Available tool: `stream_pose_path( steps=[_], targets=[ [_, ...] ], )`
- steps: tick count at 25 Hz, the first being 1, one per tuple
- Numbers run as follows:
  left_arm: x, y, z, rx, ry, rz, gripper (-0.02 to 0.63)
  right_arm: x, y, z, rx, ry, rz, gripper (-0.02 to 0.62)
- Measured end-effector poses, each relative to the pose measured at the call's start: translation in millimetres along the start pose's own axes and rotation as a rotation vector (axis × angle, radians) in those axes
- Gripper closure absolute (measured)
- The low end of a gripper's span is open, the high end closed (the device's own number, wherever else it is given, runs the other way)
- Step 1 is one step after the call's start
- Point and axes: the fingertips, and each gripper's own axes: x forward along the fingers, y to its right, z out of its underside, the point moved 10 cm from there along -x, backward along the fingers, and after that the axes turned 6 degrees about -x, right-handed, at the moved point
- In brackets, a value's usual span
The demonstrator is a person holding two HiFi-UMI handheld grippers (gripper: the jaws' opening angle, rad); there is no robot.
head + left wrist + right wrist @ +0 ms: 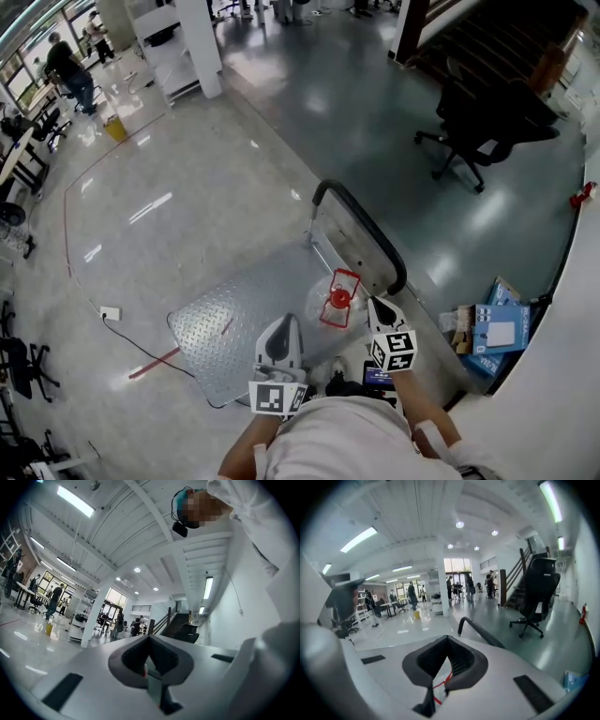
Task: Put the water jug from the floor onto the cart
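The water jug [339, 298], clear with a red carrying handle and red cap, stands upright on the cart's diamond-plate deck [234, 328], close to the black push handle [361, 225]. My left gripper [284, 323] hovers over the deck left of the jug, apart from it; in the left gripper view its jaws [149, 638] meet at the tips with nothing between them. My right gripper [378, 307] is raised just right of the jug, not touching it, and is shut and empty [449, 637]. Below its jaws the jug's red handle [440, 686] shows, and beyond them the push handle [480, 629].
A black office chair [487, 127] stands on the dark floor at the far right. Blue boxes [495, 330] lie by a white curved counter [562, 375] to the right of the cart. A cable and white socket block [110, 313] lie left of the deck. A person [70, 70] stands far off.
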Motion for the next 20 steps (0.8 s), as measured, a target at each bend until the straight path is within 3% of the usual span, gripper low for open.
stream_pose_path(
  steps=[4,11,20],
  targets=[
    [-2.7,8.0,-2.4,-0.005,0.005,0.036,0.603,-42.6,-19.6,-15.2,-0.038,0.168,0.034,0.584],
    [-6.7,17.2,0.1,-0.008,0.001,0.066,0.603,-61.7,-32.8,6.6,-0.046,0.167,0.016,0.584],
    [-9.4,21.3,4.1,-0.01,-0.012,0.067,0.603,-66.9,-31.3,2.0,-0.044,0.202,0.008,0.584]
  ],
)
